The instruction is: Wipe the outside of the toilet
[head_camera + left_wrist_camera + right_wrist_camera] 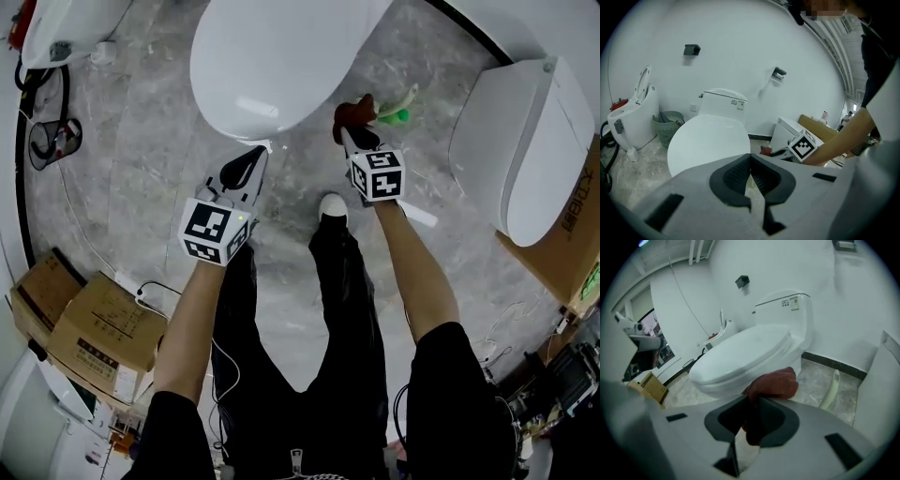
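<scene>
1. Your right gripper (356, 131) has its jaws clamped on a dark red cloth (773, 383). The cloth bunches out past the tips, and a fold hangs down between the pads.
2. Your left gripper (255, 157) is clenched on nothing. In the left gripper view its jaws meet with no gap and nothing sits between them.
3. The toilet (272, 66) stands on the floor directly ahead of you with its lid down. Its long axis runs from the tank at the wall, on the far side, to the rounded front rim that points back at your feet.
4. The relation that matters is this: from the right jaws, the bowl lies ahead and to your left. The cloth sits just beside the bowl's right flank, under the edge of the lid. I cannot tell whether it already touches the porcelain.
5. The left jaws hover just short of the front rim, so that hand is about as near as the right. It carries no cloth, though, so the wiping looks like work for the right hand.
6. My judgement is that the next stroke calls for pressing the cloth leftward onto the flank, then drawing it along the long axis.
7. A pale green handle (832, 390) lies on the floor just to the right of the cloth, so keep your sweep clear of it.
</scene>
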A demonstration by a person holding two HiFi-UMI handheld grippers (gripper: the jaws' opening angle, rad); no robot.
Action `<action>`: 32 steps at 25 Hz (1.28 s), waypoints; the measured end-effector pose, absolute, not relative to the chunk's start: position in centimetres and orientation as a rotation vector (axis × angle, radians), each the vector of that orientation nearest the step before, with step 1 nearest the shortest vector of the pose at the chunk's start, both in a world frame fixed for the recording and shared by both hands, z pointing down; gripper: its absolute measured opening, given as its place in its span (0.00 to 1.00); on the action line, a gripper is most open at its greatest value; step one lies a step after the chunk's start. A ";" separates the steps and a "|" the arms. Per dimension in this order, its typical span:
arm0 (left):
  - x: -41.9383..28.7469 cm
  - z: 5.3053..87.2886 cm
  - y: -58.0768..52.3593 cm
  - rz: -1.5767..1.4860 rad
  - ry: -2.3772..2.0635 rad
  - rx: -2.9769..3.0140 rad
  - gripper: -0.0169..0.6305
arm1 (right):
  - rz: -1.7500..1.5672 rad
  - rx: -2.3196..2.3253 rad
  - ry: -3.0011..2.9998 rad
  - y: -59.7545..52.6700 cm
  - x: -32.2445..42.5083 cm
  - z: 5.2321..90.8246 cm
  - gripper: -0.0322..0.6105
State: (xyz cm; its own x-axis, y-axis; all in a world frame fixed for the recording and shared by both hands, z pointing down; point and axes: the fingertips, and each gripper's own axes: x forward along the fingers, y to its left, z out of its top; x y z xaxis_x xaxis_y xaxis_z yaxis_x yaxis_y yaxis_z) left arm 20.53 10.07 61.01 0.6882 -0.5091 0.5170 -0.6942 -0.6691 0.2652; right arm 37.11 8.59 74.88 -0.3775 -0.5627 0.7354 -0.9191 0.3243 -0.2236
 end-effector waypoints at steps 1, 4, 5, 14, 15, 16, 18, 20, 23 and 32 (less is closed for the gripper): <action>21.4 61.1 9.9 0.564 -0.937 2.455 0.02 | 0.868 1.323 -2.054 7.1 38.3 75.0 0.16; 23.5 61.6 9.5 0.565 -0.956 2.446 0.02 | 0.882 1.373 -2.049 2.9 41.0 75.7 0.16; 24.1 61.9 9.4 0.562 -0.964 2.441 0.02 | 0.890 1.388 -2.043 1.5 41.8 76.1 0.16; 27.3 64.3 8.4 0.504 -1.017 2.436 0.02 | 1.009 1.502 -1.991 -9.7 46.4 82.2 0.16; 27.4 64.7 8.6 0.510 -1.015 2.440 0.02 | 1.039 1.514 -1.997 -10.3 46.5 83.1 0.16; 27.4 65.2 8.7 0.519 -1.013 2.443 0.02 | 1.070 1.530 -2.005 -10.9 46.6 84.0 0.16; 27.2 65.9 9.0 0.527 -1.017 2.432 0.02 | 1.111 1.571 -2.019 -11.7 47.0 85.5 0.16; 26.6 66.3 9.5 0.509 -1.042 2.401 0.02 | 1.123 1.581 -2.053 -12.0 46.8 86.2 0.16; 25.8 67.0 10.2 0.496 -1.082 2.345 0.03 | 1.119 1.534 -2.113 -11.9 45.8 87.0 0.15; 23.7 67.9 11.5 0.465 -1.136 2.358 0.02 | 1.117 1.422 -2.137 -8.7 42.5 87.3 0.15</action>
